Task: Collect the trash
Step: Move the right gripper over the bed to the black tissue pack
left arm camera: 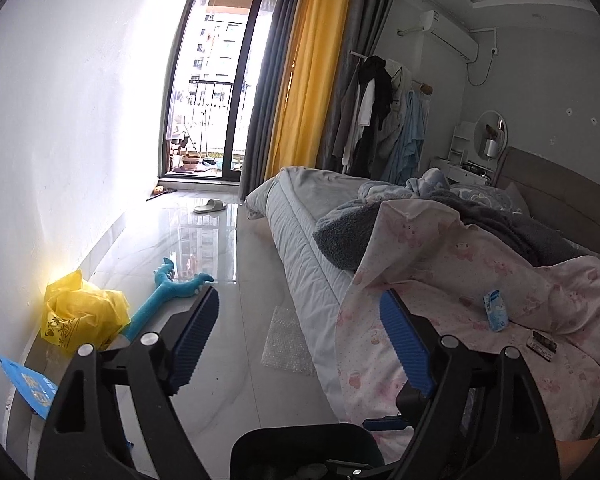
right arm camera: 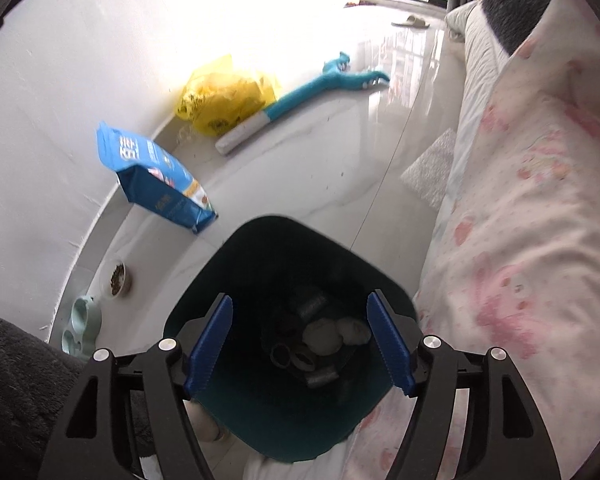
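Right gripper hangs over the dark bin, fingers open, nothing between them; trash lies at the bin bottom, looks like wads and small rolls, too dim to be sure. Drop step looks done. Left gripper points along the floor by the bed, fingers open and empty. Next pickup likely the small blue carton or dark wrapper on the pink sheet, to the right; needs a reach over and pinch.

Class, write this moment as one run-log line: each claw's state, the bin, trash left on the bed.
left claw: open, empty | right claw: open over bin | bin: holds trash | bed: small carton, dark wrapper
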Demonstrator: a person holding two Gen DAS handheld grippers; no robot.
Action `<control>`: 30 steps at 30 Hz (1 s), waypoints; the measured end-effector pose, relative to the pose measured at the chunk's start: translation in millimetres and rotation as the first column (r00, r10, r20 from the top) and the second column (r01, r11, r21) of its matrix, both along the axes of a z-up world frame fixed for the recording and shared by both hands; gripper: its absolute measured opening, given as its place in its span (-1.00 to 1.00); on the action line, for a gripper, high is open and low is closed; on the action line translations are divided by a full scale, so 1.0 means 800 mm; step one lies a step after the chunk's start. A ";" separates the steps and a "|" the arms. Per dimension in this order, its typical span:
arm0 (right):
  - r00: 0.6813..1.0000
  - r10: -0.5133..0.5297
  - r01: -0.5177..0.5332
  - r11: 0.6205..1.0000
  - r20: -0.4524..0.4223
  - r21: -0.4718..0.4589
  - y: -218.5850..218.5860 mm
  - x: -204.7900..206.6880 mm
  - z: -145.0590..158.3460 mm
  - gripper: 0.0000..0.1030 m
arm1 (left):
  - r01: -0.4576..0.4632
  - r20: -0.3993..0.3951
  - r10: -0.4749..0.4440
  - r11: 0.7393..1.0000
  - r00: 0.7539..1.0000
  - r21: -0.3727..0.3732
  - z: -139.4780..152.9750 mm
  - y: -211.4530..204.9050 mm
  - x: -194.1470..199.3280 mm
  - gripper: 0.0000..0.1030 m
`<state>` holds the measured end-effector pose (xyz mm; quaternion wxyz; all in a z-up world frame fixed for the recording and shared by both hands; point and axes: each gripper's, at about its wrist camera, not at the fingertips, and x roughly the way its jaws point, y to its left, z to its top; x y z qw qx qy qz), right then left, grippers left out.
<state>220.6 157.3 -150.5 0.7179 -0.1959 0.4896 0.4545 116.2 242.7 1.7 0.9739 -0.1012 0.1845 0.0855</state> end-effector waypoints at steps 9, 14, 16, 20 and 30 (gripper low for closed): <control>0.992 -0.097 0.084 0.983 0.078 0.163 -0.065 0.030 0.055 0.44 | 0.037 0.020 -0.037 0.999 0.999 -0.008 0.009 -0.030 0.023 0.76; 0.979 -0.142 0.109 0.971 0.146 0.213 -0.102 0.050 0.078 0.48 | 0.064 -0.009 -0.064 0.998 0.998 0.000 0.000 -0.050 0.044 0.80; 0.971 -0.159 0.118 0.968 0.179 0.220 -0.118 0.058 0.084 0.53 | 0.082 -0.026 -0.082 0.997 0.996 -0.007 -0.005 -0.058 0.054 0.80; 0.956 -0.209 0.157 0.958 0.206 0.241 -0.152 0.077 0.089 0.63 | 0.118 -0.045 -0.120 0.992 0.992 -0.034 -0.012 -0.077 0.072 0.80; 0.916 -0.340 0.280 0.922 0.213 0.268 -0.252 0.121 0.089 0.64 | 0.194 -0.076 -0.196 0.980 0.978 -0.036 -0.014 -0.129 0.118 0.82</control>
